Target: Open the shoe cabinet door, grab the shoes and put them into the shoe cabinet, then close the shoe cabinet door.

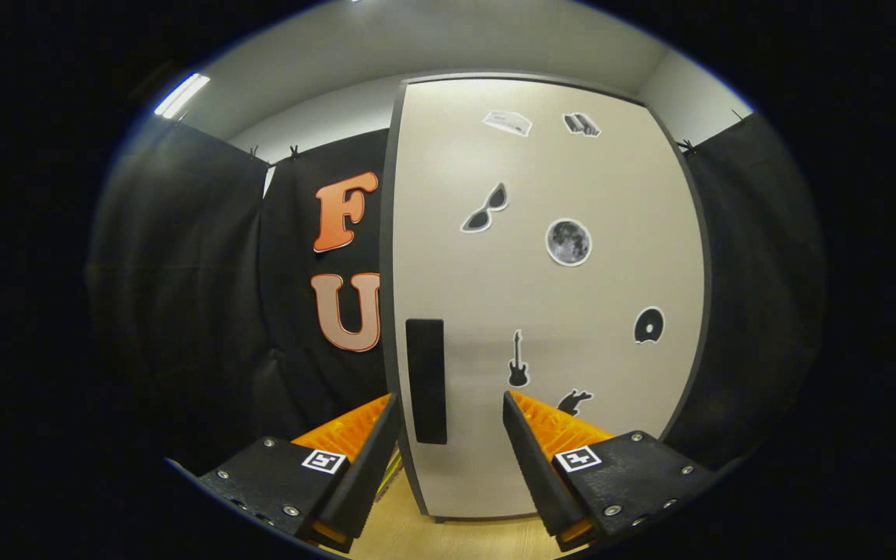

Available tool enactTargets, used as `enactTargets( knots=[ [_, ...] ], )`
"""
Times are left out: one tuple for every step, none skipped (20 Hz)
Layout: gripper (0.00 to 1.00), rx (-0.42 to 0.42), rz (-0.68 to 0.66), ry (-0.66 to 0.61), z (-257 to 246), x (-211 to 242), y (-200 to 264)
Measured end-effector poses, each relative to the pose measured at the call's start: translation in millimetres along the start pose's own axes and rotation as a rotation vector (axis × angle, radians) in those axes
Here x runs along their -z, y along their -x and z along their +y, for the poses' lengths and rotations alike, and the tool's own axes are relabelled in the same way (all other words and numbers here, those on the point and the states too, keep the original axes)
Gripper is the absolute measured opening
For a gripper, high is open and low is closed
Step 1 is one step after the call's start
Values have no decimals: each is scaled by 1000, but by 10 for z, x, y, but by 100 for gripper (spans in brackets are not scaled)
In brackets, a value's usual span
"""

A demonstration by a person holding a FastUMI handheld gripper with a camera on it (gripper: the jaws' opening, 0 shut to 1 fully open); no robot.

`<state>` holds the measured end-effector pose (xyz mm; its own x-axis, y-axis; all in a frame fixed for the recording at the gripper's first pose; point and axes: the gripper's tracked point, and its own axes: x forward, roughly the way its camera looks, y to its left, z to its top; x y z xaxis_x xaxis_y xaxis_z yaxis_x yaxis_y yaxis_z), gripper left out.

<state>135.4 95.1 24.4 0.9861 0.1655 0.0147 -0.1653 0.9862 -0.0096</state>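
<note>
The shoe cabinet is seen standing upright just ahead of the gripper, on a light wooden floor. Its door is presented as a pale, flat panel edged in a darker grey, and it appears shut, flush with the cabinet front. A dark, upright rectangular handle is set near the door's left edge, low on the panel.

Several stickers are noted on the door: a pair of sunglasses towards the upper left, a round moon to its right, a guitar lower down near the middle, a dark disc-like shape at the right, and two small pale and grey shapes near the top. A further small dark sticker is partly covered by the right finger.

The gripper's fingers are held wide apart. The handle is framed between them but lies beyond their tips; no contact with it can be made out. The left finger is placed by the door's left edge, the right finger in front of the lower middle of the panel. Nothing is gripped.

Black cloth is hung to the left, behind and to the right of the cabinet. A grey ceiling with a strip light is seen at the far upper left.
</note>
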Motion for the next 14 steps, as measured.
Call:
enactTargets(
  knots=[
    [83, 7, -7, 0, -31, -41, 115],
    [83, 15, -9, 2, -66, -75, 241],
    [83, 23, -17, 6, -101, -127, 379],
    [83, 34, -23, 10, -149, -165, 508],
    [83, 47, -26, 13, -200, -186, 637],
    [83, 58, -23, 12, -244, -192, 768],
    [83, 66, -28, 7, -263, -222, 886],
    [83, 76, -36, -2, -294, -254, 1010],
    [83, 88, -41, -7, -337, -266, 1113],
    [83, 101, -42, -10, -379, -270, 1228],
    [83, 110, -41, -13, -413, -271, 1329],
    [83, 121, -41, -17, -441, -278, 1429],
    [83, 131, -41, -19, -468, -284, 1538],
    [83, 143, -45, -17, -495, -307, 1629]
  ],
)
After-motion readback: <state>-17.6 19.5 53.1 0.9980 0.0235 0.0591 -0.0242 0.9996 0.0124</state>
